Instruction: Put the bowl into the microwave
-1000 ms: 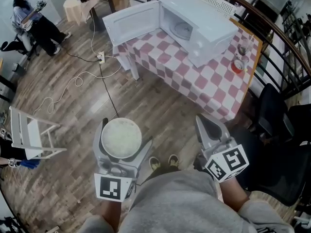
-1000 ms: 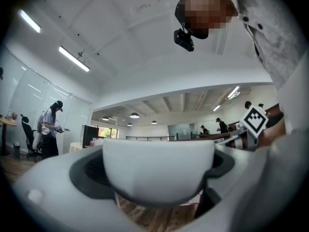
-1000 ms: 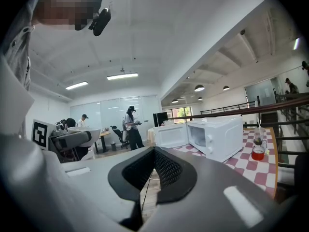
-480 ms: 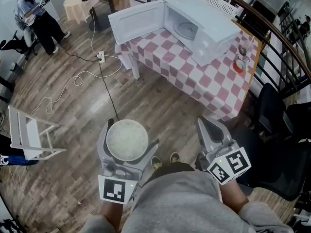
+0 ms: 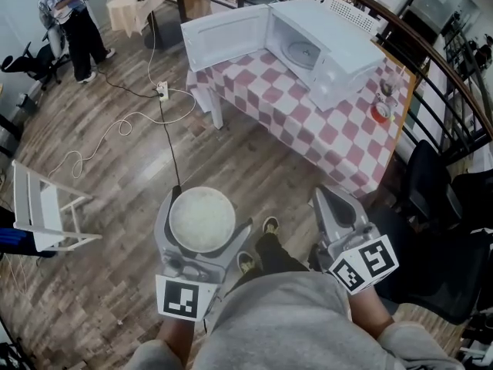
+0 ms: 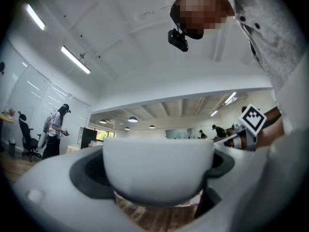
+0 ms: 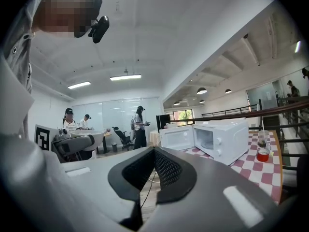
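A white bowl (image 5: 202,218) is held low in front of me, with my left gripper (image 5: 203,225) shut on it, one jaw on each side. In the left gripper view the bowl (image 6: 158,170) fills the space between the jaws. My right gripper (image 5: 330,199) is shut on nothing, and its pads (image 7: 166,170) meet. The white microwave (image 5: 323,48) stands far ahead on a table with a pink-checked cloth (image 5: 308,126). Its door (image 5: 225,37) hangs open to the left, showing the turntable. The right gripper view shows the microwave (image 7: 223,140) at the right.
A red cup (image 5: 376,110) and a glass (image 5: 385,79) stand on the table right of the microwave. A black office chair (image 5: 431,183) is at the right, a white folding rack (image 5: 46,210) at the left. Cables (image 5: 162,129) cross the wooden floor. A person (image 5: 73,18) stands far left.
The table and microwave have shifted slightly right in the head view, and one foot has stepped forward. The bowl stays held in the left gripper. The right gripper stays shut.
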The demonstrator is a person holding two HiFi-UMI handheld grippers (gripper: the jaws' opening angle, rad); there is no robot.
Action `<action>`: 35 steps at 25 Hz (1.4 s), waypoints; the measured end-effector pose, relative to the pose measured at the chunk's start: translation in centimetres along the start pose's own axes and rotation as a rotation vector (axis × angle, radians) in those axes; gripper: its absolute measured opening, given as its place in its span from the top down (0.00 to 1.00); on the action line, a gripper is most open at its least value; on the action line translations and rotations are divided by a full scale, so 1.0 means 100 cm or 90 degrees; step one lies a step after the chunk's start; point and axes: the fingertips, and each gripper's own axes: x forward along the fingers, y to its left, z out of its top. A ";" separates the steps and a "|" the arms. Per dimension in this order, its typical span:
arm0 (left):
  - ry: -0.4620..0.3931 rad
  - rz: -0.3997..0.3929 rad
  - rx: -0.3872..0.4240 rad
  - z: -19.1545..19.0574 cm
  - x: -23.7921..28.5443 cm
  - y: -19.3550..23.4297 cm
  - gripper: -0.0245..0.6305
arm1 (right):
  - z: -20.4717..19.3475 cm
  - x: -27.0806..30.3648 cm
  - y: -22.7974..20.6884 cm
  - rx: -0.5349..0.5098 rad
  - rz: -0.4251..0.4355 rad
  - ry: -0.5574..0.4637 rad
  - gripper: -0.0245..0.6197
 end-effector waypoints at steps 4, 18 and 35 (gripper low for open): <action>0.017 0.006 0.000 -0.005 0.003 0.000 0.15 | -0.003 0.005 -0.003 0.005 0.010 0.000 0.97; 0.039 0.013 0.024 -0.023 0.081 -0.001 0.15 | -0.006 0.051 -0.074 0.032 0.016 -0.002 0.97; 0.029 0.003 0.019 -0.031 0.203 0.007 0.15 | 0.022 0.118 -0.165 0.035 0.025 -0.017 0.97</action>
